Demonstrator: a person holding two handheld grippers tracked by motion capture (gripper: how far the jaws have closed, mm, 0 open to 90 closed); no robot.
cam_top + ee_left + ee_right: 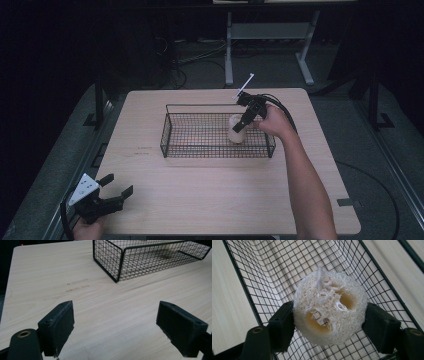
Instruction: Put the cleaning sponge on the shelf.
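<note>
A pale loofah sponge (329, 308) with two holes in its face sits between the jaws of my right gripper (328, 320), which is shut on it. In the high view that gripper (241, 126) holds the loofah (235, 131) inside the right end of a black wire basket (200, 147) at the table's middle. The basket's mesh floor (274, 270) lies under the sponge. My left gripper (117, 187) is at the table's front left corner, open and holding nothing. Its two pads (58, 323) stand wide apart over bare wood, with the basket (120, 265) farther off.
The light wooden table (225, 195) has wide free room in front of the basket. Past the far edge are a white table frame (270, 35) and cables on a dark floor. The person's right forearm (305, 175) crosses the right half.
</note>
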